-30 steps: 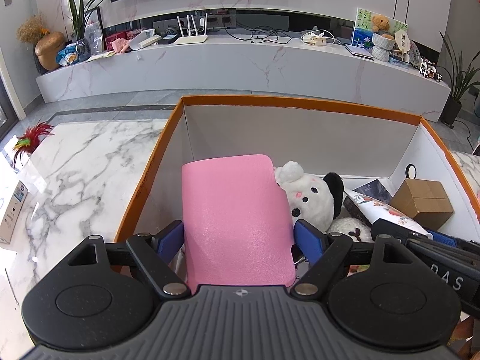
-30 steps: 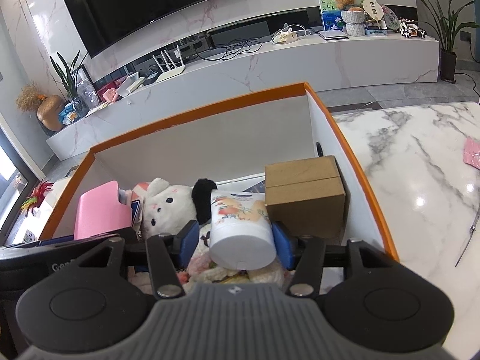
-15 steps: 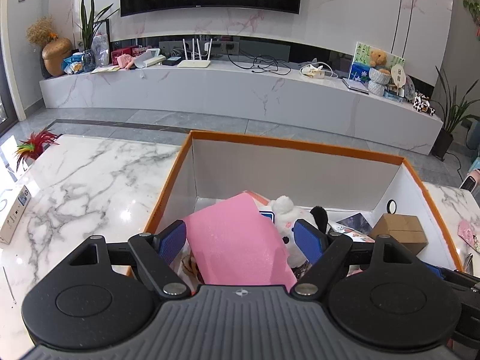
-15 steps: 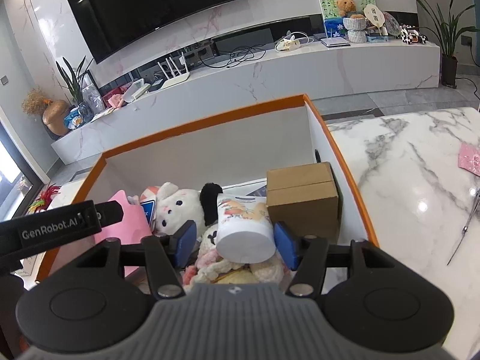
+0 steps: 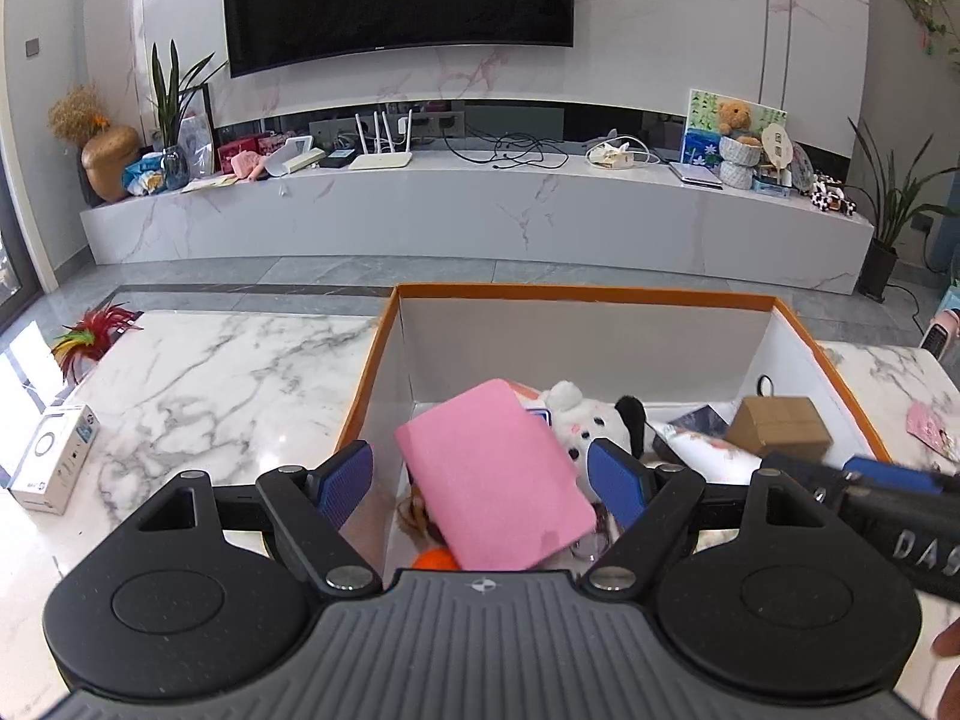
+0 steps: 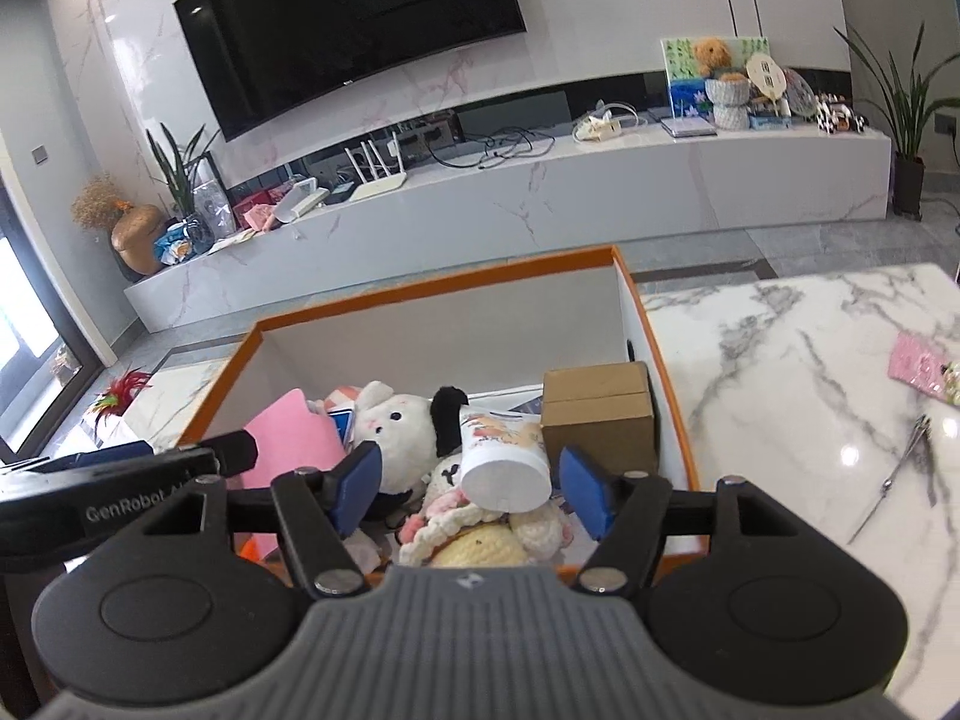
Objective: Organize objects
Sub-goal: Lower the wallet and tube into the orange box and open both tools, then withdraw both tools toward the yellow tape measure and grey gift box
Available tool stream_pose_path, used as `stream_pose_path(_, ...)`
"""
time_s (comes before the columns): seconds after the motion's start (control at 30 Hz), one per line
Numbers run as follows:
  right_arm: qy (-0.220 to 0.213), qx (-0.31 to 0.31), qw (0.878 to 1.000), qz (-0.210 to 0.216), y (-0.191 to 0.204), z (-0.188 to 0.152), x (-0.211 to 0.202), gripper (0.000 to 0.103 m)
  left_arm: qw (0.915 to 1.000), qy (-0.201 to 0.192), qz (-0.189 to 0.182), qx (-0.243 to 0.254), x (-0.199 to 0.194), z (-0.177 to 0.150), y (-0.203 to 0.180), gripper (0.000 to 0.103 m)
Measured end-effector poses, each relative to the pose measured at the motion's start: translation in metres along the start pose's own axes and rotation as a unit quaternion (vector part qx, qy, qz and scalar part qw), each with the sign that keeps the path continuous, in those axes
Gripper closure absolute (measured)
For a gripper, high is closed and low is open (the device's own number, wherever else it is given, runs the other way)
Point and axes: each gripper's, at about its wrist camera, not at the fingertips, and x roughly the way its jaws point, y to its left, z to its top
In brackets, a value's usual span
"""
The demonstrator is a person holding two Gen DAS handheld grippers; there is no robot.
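A white box with an orange rim (image 5: pixel 576 291) (image 6: pixel 432 285) stands on the marble table. In it a pink foam pad (image 5: pixel 492 480) (image 6: pixel 288 438) lies tilted. My left gripper (image 5: pixel 480 483) hovers above it, open, and its pads do not touch it. A white tube with a printed label (image 6: pixel 504 456) (image 5: pixel 696 447) rests on plush toys (image 6: pixel 396 432) beside a brown carton (image 6: pixel 600 414) (image 5: pixel 780 426). My right gripper (image 6: pixel 474 489) is above the tube with its jaws opening, and the pads stand apart from it.
The marble table (image 5: pixel 228 372) spreads on both sides of the box. On its left lie a small white carton (image 5: pixel 51 459) and red feathers (image 5: pixel 96 330). On its right lie a pink card (image 6: pixel 924 366) and metal tweezers (image 6: pixel 900 474). Beyond are the floor and a TV bench.
Both grippers have risen and drawn back from the box. The pink pad has tipped sideways between the left fingers. The right jaws have widened off the white tube, which stays on the plush toys.
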Motion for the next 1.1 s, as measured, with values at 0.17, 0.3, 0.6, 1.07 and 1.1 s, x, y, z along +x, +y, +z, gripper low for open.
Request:
stream_pose_path(0.17, -0.02, -0.022, 1.0, 0.002, -0.004, -0.003, -0.04, 0.029, 0.9993, -0.012, -0.009, 0.035, -0.028, -0.016, 0.002, 0.01)
stream_pose_path(0.3, -0.028, -0.023, 0.999, 0.003, -0.018, -0.008, -0.072, 0.027, 0.9971, -0.016, -0.015, 0.073, -0.048, -0.034, 0.003, 0.01)
stream_pose_path(0.6, 0.01, -0.006, 1.0, 0.002, -0.041, -0.037, -0.085, 0.025, 0.9818, 0.079, -0.115, 0.129, -0.019, -0.099, -0.005, 0.01)
stream_pose_path(1.07, 0.067, -0.033, 0.997, -0.017, -0.049, -0.057, -0.059, 0.022, 0.9732, 0.114, -0.128, 0.153, 0.019, -0.135, -0.003, 0.013)
stream_pose_path(1.1, 0.08, -0.04, 0.996, -0.024, -0.05, -0.06, -0.053, 0.021, 0.974, 0.118, -0.132, 0.141, 0.021, -0.134, 0.0, 0.013)
